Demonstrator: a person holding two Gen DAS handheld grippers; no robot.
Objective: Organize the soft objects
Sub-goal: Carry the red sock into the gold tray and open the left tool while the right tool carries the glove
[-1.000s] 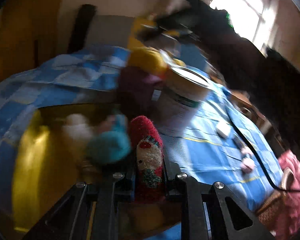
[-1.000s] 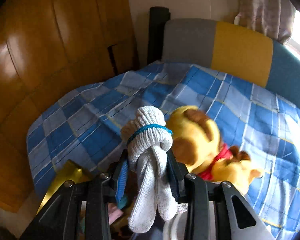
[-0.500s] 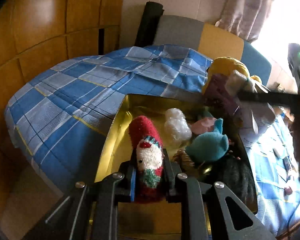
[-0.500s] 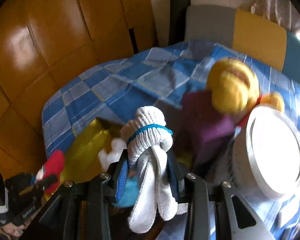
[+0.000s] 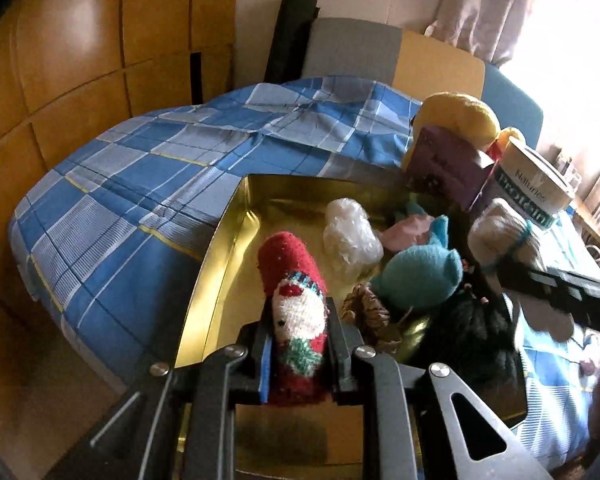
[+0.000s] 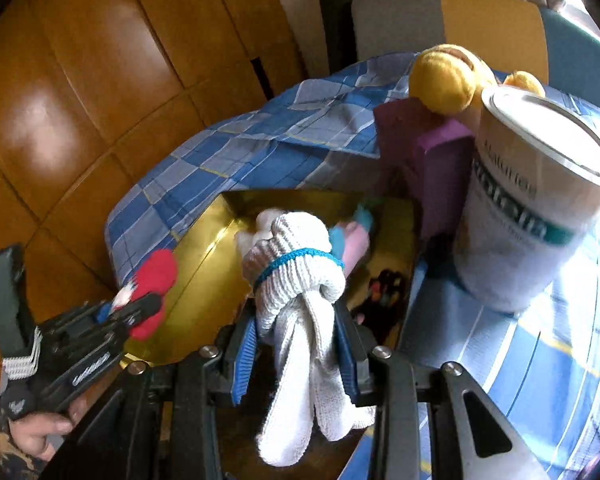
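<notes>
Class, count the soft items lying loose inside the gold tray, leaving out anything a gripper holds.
5 visible: white fluffy ball, pink piece, teal plush, brown knitted bundle, black woolly item in the gold tray. More may be hidden underneath.

Window [image 5: 572, 12] glare, fisheye-bent edges, slight motion blur

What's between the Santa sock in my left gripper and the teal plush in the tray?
In the left wrist view, a brown tangled bundle lies between the Santa sock and the teal plush; it touches the plush.
</notes>
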